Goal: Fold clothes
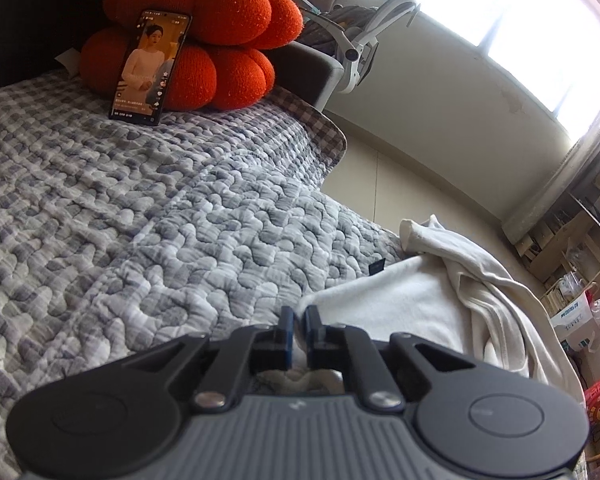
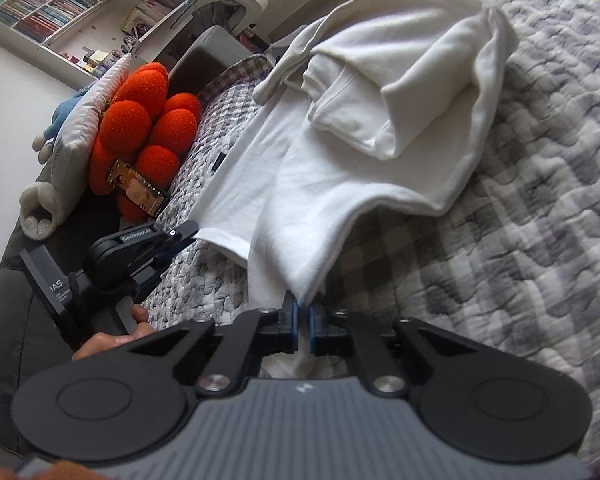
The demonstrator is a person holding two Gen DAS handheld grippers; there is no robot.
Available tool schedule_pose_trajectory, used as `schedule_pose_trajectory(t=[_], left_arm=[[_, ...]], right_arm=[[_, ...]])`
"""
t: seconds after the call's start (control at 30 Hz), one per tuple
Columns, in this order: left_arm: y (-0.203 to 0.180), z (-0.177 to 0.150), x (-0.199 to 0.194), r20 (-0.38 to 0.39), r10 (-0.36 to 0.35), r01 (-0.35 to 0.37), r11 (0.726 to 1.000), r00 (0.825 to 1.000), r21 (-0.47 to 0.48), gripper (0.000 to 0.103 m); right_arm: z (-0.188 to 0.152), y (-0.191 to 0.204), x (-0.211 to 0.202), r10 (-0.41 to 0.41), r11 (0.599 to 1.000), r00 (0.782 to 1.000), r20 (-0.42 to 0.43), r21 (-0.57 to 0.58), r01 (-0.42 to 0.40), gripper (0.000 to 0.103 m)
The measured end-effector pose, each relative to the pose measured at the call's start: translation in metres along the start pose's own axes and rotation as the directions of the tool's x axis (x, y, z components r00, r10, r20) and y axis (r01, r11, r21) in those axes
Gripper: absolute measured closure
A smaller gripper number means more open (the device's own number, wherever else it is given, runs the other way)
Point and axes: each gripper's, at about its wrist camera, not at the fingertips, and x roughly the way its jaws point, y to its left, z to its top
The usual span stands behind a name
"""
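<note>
A: Tool status?
B: My left tool (image 1: pixel 299 322) and right tool (image 2: pixel 303 312) each clamp a hem corner of the soft white shirt (image 2: pixel 364 128).
A: Shirt position?
B: Rumpled on the puckered checked quilt (image 1: pixel 140 208) of the bed.

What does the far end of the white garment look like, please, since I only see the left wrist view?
Observer: In the right wrist view the white garment has a folded bundle lying on top near its far end.
Operator: Is the right claw holding it?
Observer: Yes, the right claw is shut on a corner, lifted off the quilt.
Operator: Can you see my left claw from there?
Observer: Yes, the left claw pinches the neighbouring hem corner.
</note>
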Motion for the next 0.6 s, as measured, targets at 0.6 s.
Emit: schedule_pose_trajectory(t=[0.6], left_arm=[[0.008,-0.005,-0.069,0.031,0.061,-0.061,0.998,0.998,-0.008,0.098]], right_arm=[[0.023,-0.052,-0.074,-0.154,0.986,0.956,0.249,0.106,0.131,0.097]])
